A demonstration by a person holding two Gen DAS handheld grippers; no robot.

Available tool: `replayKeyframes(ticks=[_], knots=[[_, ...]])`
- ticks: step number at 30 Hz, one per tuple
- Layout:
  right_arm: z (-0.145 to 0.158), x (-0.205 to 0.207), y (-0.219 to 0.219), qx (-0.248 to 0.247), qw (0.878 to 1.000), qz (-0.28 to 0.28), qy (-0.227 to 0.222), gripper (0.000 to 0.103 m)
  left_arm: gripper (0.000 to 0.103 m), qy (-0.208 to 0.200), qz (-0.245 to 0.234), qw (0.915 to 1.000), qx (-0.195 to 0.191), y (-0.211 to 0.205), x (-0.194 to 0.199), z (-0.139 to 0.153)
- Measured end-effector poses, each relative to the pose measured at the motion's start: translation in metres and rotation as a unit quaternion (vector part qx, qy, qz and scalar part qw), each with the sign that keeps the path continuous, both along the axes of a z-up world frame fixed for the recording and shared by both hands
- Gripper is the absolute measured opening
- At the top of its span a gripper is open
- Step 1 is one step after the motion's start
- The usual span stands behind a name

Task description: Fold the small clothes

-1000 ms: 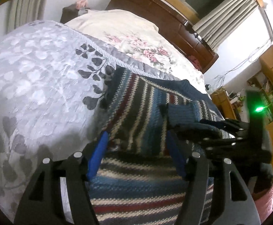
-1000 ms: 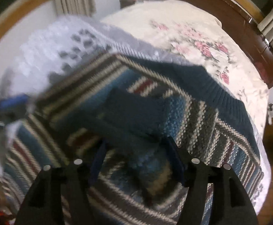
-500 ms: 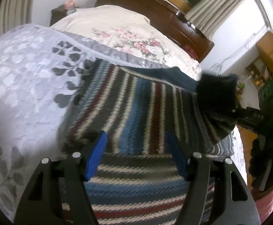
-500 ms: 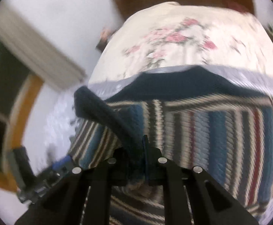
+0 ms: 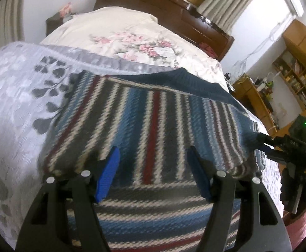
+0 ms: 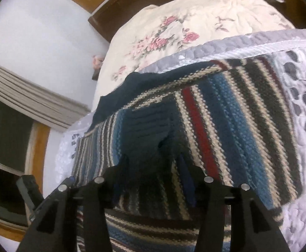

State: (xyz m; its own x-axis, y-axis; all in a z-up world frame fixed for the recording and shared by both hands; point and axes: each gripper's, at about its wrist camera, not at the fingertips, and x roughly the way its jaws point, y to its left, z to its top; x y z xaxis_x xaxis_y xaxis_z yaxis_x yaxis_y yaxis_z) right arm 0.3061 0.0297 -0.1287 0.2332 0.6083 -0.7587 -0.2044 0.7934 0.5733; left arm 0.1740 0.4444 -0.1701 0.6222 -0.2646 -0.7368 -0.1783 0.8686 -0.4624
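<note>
The left gripper (image 5: 153, 172), blue pads spread wide, hovers empty over the striped blue, cream and red knitted sweater (image 5: 153, 121). The right gripper (image 6: 153, 168) has its fingers parted around the dark blue ribbed cuff (image 6: 146, 134); whether it pinches I cannot tell. The sweater lies on the white leaf-patterned quilt (image 5: 12, 96), its long axis apparently towards the headboard, dark hem farthest. It looks like mid-fold: next, lay that sleeve flat across the body.

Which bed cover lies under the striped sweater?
The pale grey cover with leaf pattern; the cream cover with pink flowers lies beyond the sweater.
</note>
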Motion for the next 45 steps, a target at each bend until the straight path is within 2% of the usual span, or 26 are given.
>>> replayKeyframes(ticks=[2,3,4,5,6,9,11,14,17,19,21,22,25,28,34,37,39,42,45], knots=[[-0.004,0.004,0.008,-0.011,1.0,0.013,0.002,0.047,0.067,0.003,-0.01,0.9999,0.004,-0.008,0.006,-0.001],[-0.005,0.005,0.015,-0.022,0.999,0.023,-0.002,0.041,0.067,0.004,-0.013,0.9999,0.007,-0.011,0.008,-0.002],[-0.003,0.005,0.021,-0.031,0.999,0.029,-0.011,0.03,0.067,0.007,-0.016,0.9998,0.01,-0.014,0.01,-0.004],[0.001,0.004,0.024,-0.03,0.999,0.036,-0.021,0.017,0.067,0.011,-0.018,0.9997,0.011,-0.016,0.013,-0.006],[0.004,0.002,0.025,-0.024,0.999,0.039,-0.027,0.011,0.067,0.014,-0.019,0.9997,0.009,-0.018,0.014,-0.009],[0.012,0.001,0.022,-0.025,0.999,0.026,-0.036,0.011,0.067,0.027,-0.018,0.9995,-0.001,-0.019,0.017,-0.02],[0.002,0.002,0.02,-0.052,0.998,0.016,-0.02,0.011,0.067,0.035,-0.018,0.9992,-0.002,-0.019,0.018,-0.027],[-0.015,0.002,0.017,-0.05,0.999,0.008,0.0,0.01,0.069,0.033,-0.02,0.9993,0.001,-0.021,0.018,-0.035],[-0.019,0.002,0.016,-0.048,0.999,0.009,-0.003,0.011,0.069,0.031,-0.019,0.9993,-0.004,-0.019,0.018,-0.037],[-0.014,-0.003,0.014,-0.042,0.999,0.01,-0.007,0.016,0.069,0.034,-0.017,0.9993,-0.003,-0.019,0.017,-0.034],[-0.004,-0.013,0.005,-0.038,0.999,-0.002,-0.017,0.036,0.069,0.035,-0.016,0.9993,0.003,-0.019,0.012,-0.027],[0.002,-0.02,0.0,-0.04,0.999,-0.009,-0.028,0.038,0.069,0.032,-0.017,0.9994,0.002,-0.019,0.006,-0.022],[0.016,-0.049,-0.016,-0.045,0.997,-0.008,-0.058,0.038,0.069,0.02,-0.03,0.9992,0.015,-0.022,-0.02,-0.008],[0.017,-0.093,-0.03,-0.056,0.996,0.008,-0.071,0.04,0.071,0.015,-0.04,0.9985,0.033,-0.028,-0.052,0.0],[-0.009,-0.185,-0.049,-0.1,0.992,0.028,-0.067,0.044,0.071,0.045,-0.049,0.9971,0.036,-0.042,-0.122,-0.014],[-0.036,-0.223,-0.057,-0.104,0.994,0.026,-0.037,0.047,0.072,0.061,-0.047,0.9968,0.021,-0.053,-0.154,-0.031],[-0.048,-0.237,-0.061,-0.102,0.993,0.019,-0.047,0.05,0.073,0.048,-0.042,0.9971,0.042,-0.062,-0.17,-0.038],[-0.047,-0.25,-0.057,-0.124,0.988,0.028,-0.082,0.051,0.075,0.034,-0.037,0.9963,0.07,-0.07,-0.179,-0.036],[-0.043,-0.246,-0.052,-0.127,0.989,0.03,-0.075,0.051,0.075,0.039,-0.029,0.9971,0.058,-0.067,-0.178,-0.033]])
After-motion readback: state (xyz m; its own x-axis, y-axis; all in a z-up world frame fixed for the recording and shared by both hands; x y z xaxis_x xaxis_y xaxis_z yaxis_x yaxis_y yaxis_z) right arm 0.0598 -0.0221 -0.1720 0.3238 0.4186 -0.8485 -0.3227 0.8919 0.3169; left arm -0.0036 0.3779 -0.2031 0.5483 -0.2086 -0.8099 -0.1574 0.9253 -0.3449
